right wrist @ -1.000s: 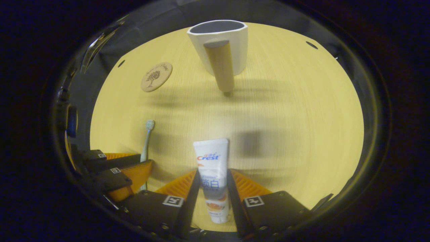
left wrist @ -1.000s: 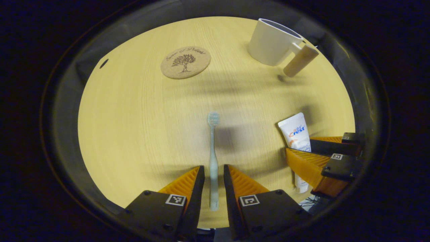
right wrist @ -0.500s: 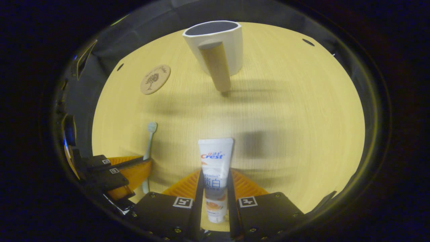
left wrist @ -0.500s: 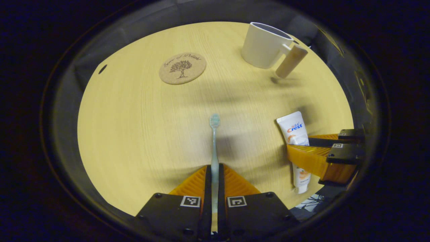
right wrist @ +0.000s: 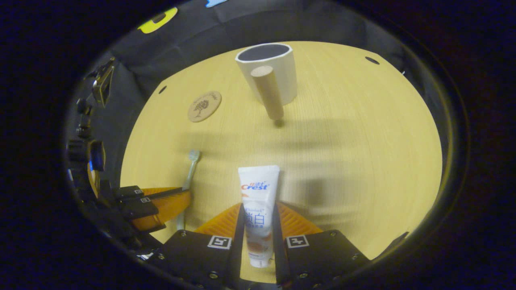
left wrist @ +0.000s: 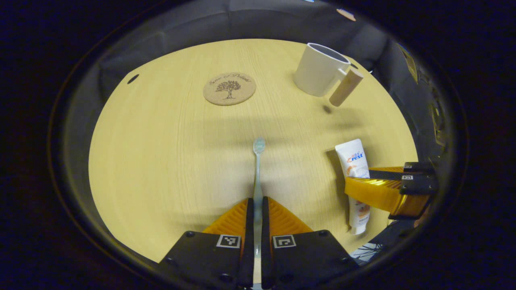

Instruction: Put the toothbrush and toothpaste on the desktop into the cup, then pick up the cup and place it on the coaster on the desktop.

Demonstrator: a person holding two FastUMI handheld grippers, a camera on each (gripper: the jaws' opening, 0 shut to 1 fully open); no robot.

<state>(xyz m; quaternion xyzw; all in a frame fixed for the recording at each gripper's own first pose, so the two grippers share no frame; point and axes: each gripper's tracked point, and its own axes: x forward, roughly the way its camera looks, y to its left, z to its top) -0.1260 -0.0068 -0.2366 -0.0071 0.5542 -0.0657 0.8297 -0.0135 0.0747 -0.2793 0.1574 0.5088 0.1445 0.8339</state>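
Wooden desk [left wrist: 161,161] carries all: the left gripper [left wrist: 254,209] is closed on one toothbrush [left wrist: 258,169] and the right gripper [right wrist: 258,217] is closed on one toothpaste [right wrist: 258,189], both seemingly just lifted, so one empty cup [right wrist: 268,70] and one coaster [left wrist: 229,88] farther off wait for every step.

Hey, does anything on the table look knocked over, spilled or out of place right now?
Nothing stands out. The cup stands upright and the coaster lies flat on the table. The left gripper holds the toothbrush, the right gripper the toothpaste.
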